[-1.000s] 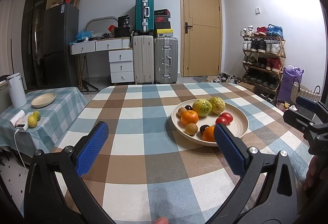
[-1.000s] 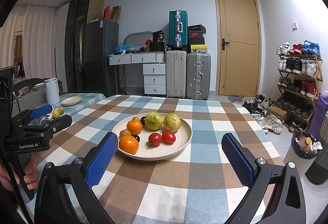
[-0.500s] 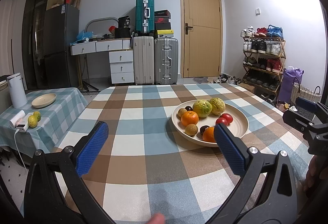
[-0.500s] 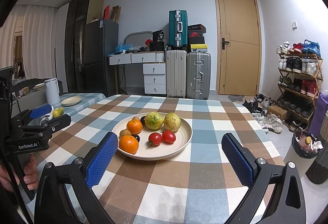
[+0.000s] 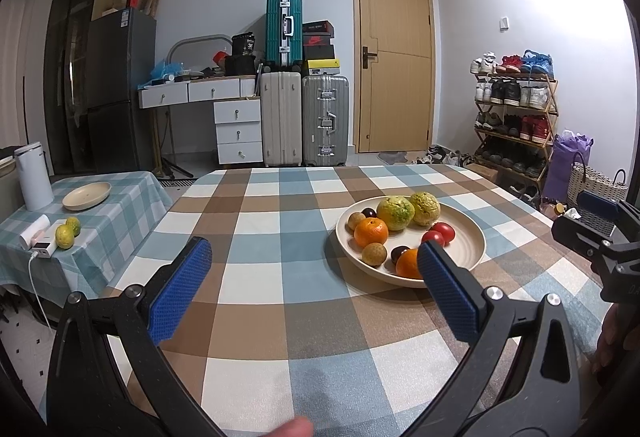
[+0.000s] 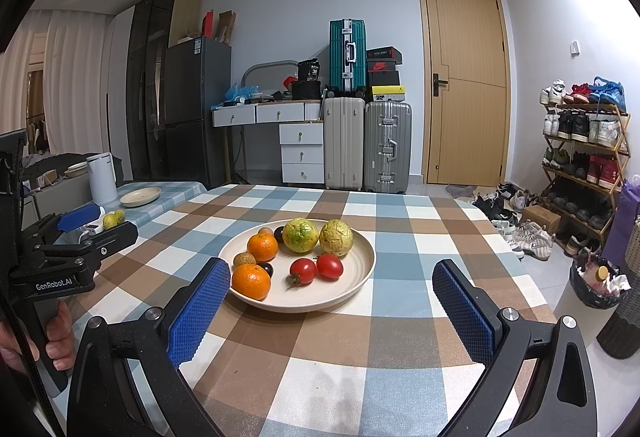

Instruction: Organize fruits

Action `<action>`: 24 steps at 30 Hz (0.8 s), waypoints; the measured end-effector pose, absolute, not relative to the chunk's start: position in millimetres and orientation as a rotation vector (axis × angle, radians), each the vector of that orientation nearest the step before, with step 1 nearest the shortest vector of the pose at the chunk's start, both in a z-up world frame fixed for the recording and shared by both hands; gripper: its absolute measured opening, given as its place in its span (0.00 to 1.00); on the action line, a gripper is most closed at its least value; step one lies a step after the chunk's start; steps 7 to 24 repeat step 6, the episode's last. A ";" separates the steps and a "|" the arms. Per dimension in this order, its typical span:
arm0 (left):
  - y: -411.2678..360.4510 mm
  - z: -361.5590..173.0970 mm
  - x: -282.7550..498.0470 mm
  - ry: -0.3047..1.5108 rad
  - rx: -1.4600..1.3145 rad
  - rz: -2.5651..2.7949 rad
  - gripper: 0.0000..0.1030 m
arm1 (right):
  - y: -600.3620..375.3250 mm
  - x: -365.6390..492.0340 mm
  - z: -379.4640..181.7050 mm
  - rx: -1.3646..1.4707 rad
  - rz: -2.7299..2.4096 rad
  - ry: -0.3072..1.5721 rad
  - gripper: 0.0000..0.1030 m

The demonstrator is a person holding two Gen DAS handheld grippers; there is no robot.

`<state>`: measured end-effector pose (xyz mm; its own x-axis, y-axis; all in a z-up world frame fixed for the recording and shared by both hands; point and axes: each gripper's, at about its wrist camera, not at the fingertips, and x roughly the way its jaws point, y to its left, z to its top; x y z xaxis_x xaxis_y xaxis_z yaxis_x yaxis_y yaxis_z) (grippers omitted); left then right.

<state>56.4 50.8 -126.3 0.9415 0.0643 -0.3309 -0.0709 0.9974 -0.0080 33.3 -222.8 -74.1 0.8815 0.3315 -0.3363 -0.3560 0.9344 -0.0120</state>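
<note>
holding both grippers above the near edge of the tabletop (image 6: 320, 389), each with its blue pads spread wide and nothing between them.

left gripper (image 5: 314, 291): plate (image 5: 472, 237) sits ahead and to its right, so its right pad overlaps the near rim in that view. right gripper (image 6: 332, 303): plate is almost dead ahead, slightly left of centre. you're better lined up with the right one.

the plate stands near the middle of the tabletop, toward its right edge. it holds two oranges (image 6: 251, 281), two tomatoes (image 6: 316, 269), two big yellow-green fruits (image 6: 301, 235) at the back, plus small brown and dark ones on the left side. the near orange is closest to both sets of pads. round fruit, no long axis to align to.

on the side table (image 5: 120, 205) to the left: an empty plate (image 5: 86, 195) and two small yellow-green fruits (image 5: 68, 233) at its near edge, well apart from you.

this fits both fruit gathered on one plate and fruit waiting to be sorted out; can't tell which.
</note>
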 end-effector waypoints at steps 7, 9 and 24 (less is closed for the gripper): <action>51.7 -125.3 57.9 0.336 -0.020 0.071 1.00 | -222.8 33.3 -74.0 -0.074 0.358 0.337 1.00; 51.7 -125.3 57.9 0.336 -0.020 0.071 1.00 | -222.8 33.3 -74.0 -0.074 0.358 0.337 1.00; 51.7 -125.3 57.9 0.336 -0.020 0.071 1.00 | -222.8 33.3 -74.0 -0.074 0.358 0.337 1.00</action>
